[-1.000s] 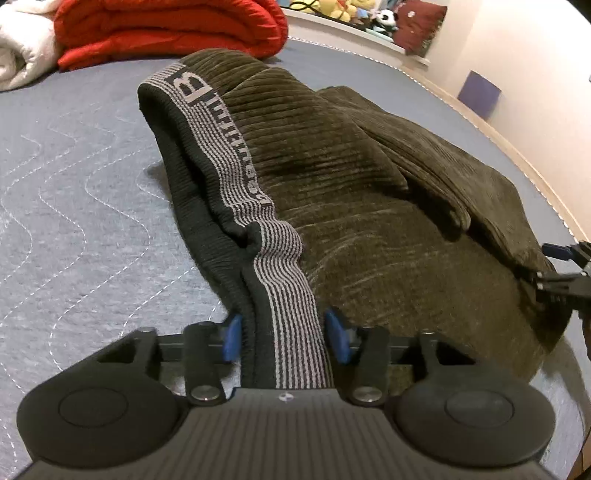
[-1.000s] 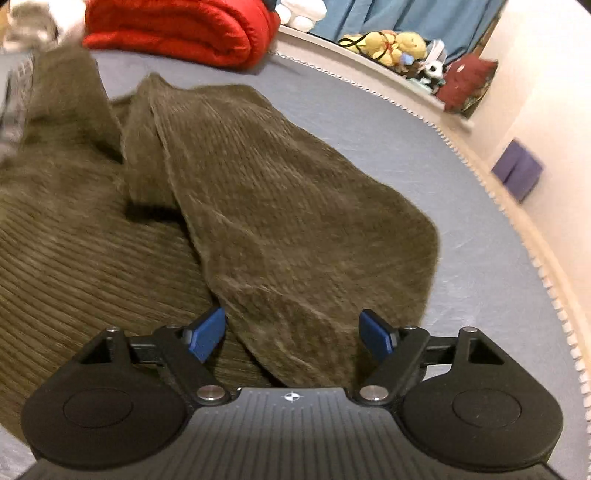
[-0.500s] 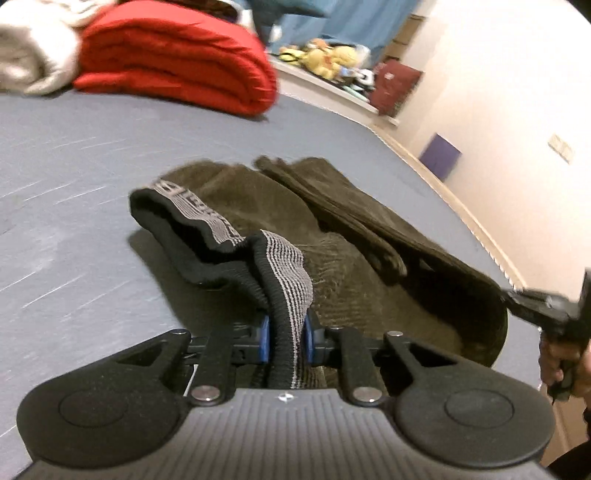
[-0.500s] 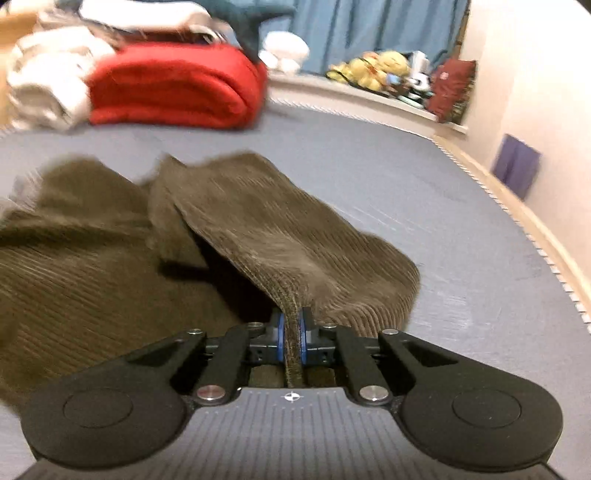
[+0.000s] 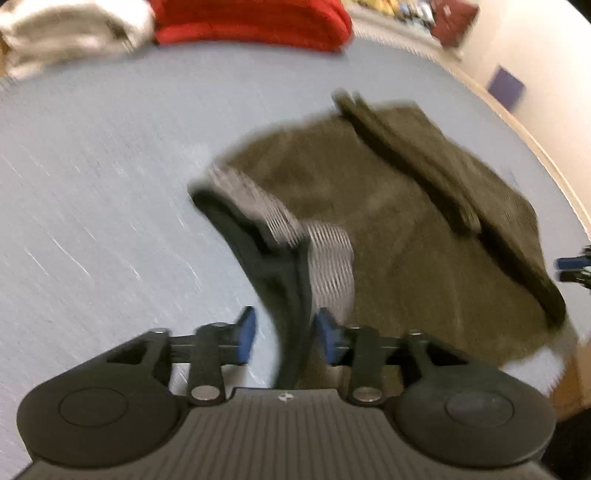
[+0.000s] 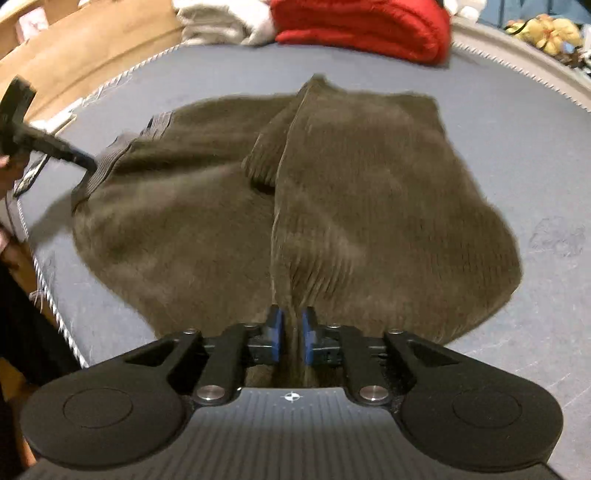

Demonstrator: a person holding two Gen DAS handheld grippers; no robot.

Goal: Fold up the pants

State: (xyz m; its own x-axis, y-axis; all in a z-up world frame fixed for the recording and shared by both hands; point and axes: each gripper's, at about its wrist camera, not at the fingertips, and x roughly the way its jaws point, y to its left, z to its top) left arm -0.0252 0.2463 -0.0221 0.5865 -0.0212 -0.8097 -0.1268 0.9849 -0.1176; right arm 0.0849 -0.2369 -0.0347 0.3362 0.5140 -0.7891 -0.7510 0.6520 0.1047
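Olive corduroy pants (image 5: pixel 388 229) lie folded on a grey-blue quilted bed (image 5: pixel 110 166), with a grey striped waistband (image 5: pixel 328 258). My left gripper (image 5: pixel 284 330) has its jaws apart, and the waistband hangs loosely between them. My right gripper (image 6: pixel 291 334) is nearly shut on a pinched fold of the pant leg (image 6: pixel 369 192). In the right wrist view the left gripper (image 6: pixel 55 147) shows at the far left by the waistband (image 6: pixel 110 162). The right gripper's blue tips (image 5: pixel 569 267) show at the right edge of the left wrist view.
A folded red blanket (image 5: pixel 251 22) and white bedding (image 5: pixel 66 33) lie at the far end of the bed. Stuffed toys (image 6: pixel 543 29) sit on a ledge at the back right. The bed edge (image 6: pixel 48 280) and a wooden frame (image 6: pixel 92 59) are at the left.
My left gripper's jaws have opened around the waistband. Both grippers have risen and tilted down over the pants. The right gripper stays shut on the pant leg.
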